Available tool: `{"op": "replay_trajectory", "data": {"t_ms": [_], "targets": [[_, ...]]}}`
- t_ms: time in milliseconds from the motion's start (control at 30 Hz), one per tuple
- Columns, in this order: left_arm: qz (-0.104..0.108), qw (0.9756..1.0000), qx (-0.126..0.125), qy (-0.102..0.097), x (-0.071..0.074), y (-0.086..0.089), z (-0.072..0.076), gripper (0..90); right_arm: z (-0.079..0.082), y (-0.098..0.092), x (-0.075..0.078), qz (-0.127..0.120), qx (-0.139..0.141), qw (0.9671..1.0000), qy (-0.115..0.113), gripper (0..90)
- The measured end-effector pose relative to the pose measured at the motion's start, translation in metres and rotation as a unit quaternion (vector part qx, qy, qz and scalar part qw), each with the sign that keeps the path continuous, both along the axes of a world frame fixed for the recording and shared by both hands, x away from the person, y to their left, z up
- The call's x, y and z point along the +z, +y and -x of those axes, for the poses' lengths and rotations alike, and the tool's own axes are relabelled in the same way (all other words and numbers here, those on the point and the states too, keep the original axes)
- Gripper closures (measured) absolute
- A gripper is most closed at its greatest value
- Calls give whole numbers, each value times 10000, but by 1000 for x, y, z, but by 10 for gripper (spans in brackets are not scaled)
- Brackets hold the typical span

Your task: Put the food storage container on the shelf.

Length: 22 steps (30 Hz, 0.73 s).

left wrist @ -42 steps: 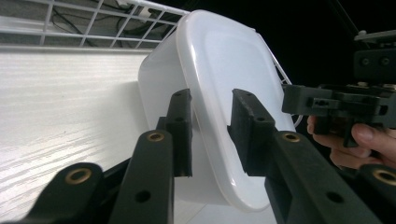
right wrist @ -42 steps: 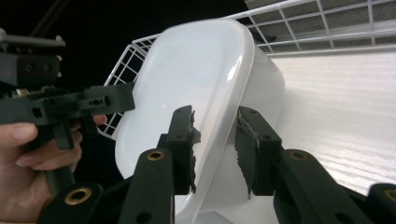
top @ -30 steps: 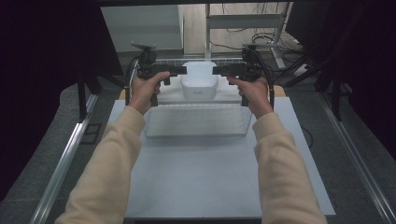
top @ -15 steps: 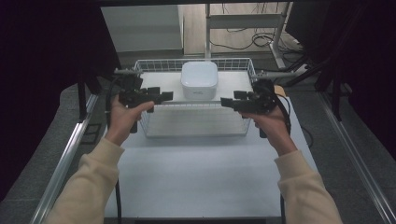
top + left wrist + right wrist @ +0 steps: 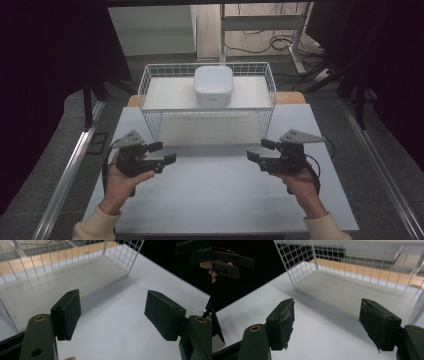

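Observation:
A white wire basket [image 5: 150, 87] stands at the far middle of the white table [image 5: 220, 200], and a white square lidded box [image 5: 213, 85] sits inside it toward the back. My left gripper [image 5: 163, 152] is held over the table's left side, in front of the basket, jaws open and empty. My right gripper [image 5: 260, 150] mirrors it on the right, also open and empty. In the left gripper view the basket's wire wall [image 5: 50, 257] rises beyond the open gripper [image 5: 112, 312]. In the right gripper view the basket [image 5: 352, 265] stands ahead of the open gripper [image 5: 327, 322].
A wooden strip [image 5: 290, 97] runs behind the basket. Metal rails [image 5: 70, 170] flank the table on both sides. Cables [image 5: 270, 45] and a stand lie on the floor behind. The other gripper [image 5: 229, 262] appears at the upper left of the right gripper view.
Both hands have drawn back from the basket's far corners toward the near side of the table and apart. The basket and box have stayed in place.

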<state>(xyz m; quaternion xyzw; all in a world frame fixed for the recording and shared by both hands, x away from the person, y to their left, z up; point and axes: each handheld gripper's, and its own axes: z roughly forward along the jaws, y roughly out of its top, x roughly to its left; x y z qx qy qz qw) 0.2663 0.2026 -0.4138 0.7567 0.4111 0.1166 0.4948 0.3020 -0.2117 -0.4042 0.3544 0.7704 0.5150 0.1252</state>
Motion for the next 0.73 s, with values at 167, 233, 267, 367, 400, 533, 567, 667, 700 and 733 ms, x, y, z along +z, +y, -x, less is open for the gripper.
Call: {"op": "replay_trajectory", "data": {"t_ms": [167,233,267,367,400,533,567,667,700,733], "targets": [[15,9997,91,221,-28,5,17,281,15,-5,-27,130,-72,9998,157,280],[-21,9996,105,269,-33,5,18,281,17,-6,-32,170,-68,9996,197,278],[-80,9993,127,333,-39,5,18,279,22,-6,-42,253,-94,9993,254,277],[-91,9988,164,463,-49,6,17,276,25,-6,-53,369,-99,9987,324,272],[-105,9987,180,465,-50,6,17,275,26,-5,-55,414,-86,9986,324,270],[-137,9987,216,443,-52,8,20,271,27,-3,-54,453,-49,9986,277,259],[-128,9986,238,444,-54,9,21,271,27,-3,-54,443,-38,9987,250,252],[-130,9983,321,461,-59,11,22,265,27,-4,-56,472,-87,9988,107,218],[-130,9983,321,461,-59,11,22,263,26,-5,-57,507,-150,9986,57,211],[-139,9981,354,483,-62,12,21,262,26,-5,-57,507,-150,9986,57,211]]}}
